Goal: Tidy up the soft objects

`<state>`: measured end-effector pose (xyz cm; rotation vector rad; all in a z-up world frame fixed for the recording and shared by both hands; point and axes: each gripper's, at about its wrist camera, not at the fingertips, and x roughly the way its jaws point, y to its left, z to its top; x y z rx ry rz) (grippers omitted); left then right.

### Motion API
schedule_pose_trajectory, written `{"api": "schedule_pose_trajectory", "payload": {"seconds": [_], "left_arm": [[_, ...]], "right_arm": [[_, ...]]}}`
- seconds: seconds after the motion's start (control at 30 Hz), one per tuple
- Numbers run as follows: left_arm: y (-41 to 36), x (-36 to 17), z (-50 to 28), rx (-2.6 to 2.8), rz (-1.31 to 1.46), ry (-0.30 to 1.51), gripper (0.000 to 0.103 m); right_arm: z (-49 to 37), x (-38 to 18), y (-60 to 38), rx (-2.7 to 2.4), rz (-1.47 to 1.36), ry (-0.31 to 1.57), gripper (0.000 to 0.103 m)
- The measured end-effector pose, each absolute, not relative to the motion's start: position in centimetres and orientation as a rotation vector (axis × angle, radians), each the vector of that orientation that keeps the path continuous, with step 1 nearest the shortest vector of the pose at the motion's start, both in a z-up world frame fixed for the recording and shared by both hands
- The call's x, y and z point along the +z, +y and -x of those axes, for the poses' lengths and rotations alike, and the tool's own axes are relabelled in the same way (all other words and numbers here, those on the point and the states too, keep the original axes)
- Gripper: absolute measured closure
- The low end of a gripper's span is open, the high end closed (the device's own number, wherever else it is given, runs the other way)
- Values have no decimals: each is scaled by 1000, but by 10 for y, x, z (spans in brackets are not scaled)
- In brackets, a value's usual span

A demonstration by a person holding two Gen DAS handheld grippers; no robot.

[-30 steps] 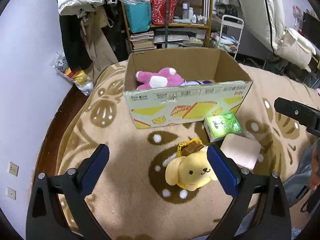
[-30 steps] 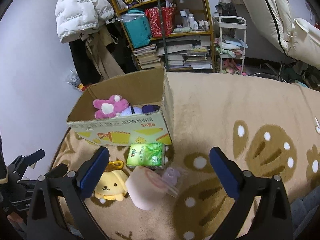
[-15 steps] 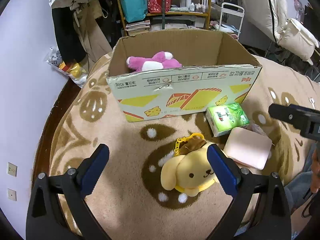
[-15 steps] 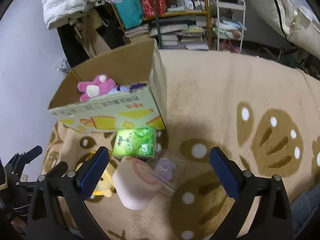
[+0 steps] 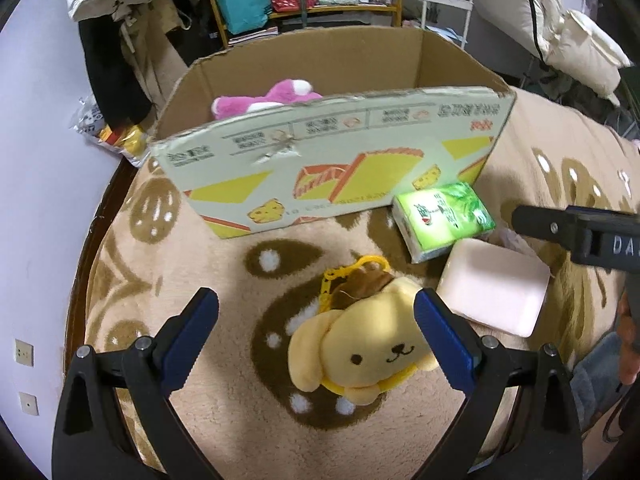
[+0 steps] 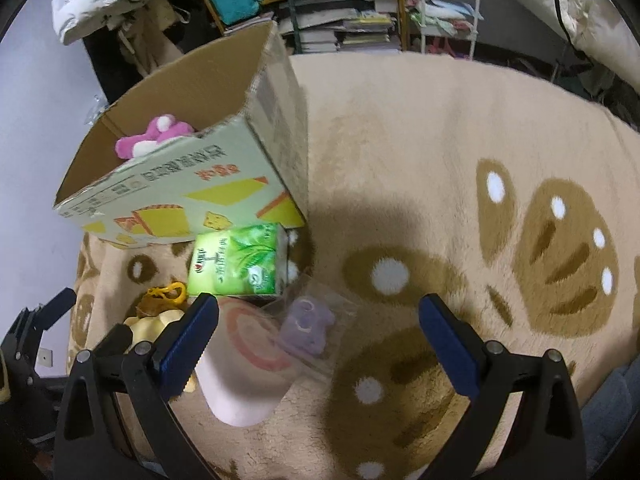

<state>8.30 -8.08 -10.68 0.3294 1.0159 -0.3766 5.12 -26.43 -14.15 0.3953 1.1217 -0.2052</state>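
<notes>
Left hand-held gripper (image 5: 316, 308) lowered nearer yellow dog plush (image 5: 360, 344), jaws spread; right hand-held gripper (image 6: 318, 312) spread too

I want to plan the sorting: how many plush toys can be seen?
2. A yellow dog plush lies on the blanket; a pink plush is in the cardboard box. More may be hidden inside.

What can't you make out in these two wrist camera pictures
- Pink plush toy in the cardboard box: its lower part is hidden by the box's front wall, both views.
- Yellow dog plush: mostly hidden behind the right gripper's finger, right view.
- Small purple item in clear wrap: too blurred to identify.
</notes>
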Motion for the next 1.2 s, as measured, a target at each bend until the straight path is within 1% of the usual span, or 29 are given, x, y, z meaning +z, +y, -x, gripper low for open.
{"api": "schedule_pose_trajectory", "payload": {"seconds": [0.4, 1.2], "left_arm": [[-99, -130, -77, -406, -422, 1046, 6], [-88, -148, -93, -424, -344, 1106, 4]], "right_arm": [[-56, -156, -267, -204, -430, 1166, 0], [-56, -165, -266, -206, -440, 1201, 0]]}}
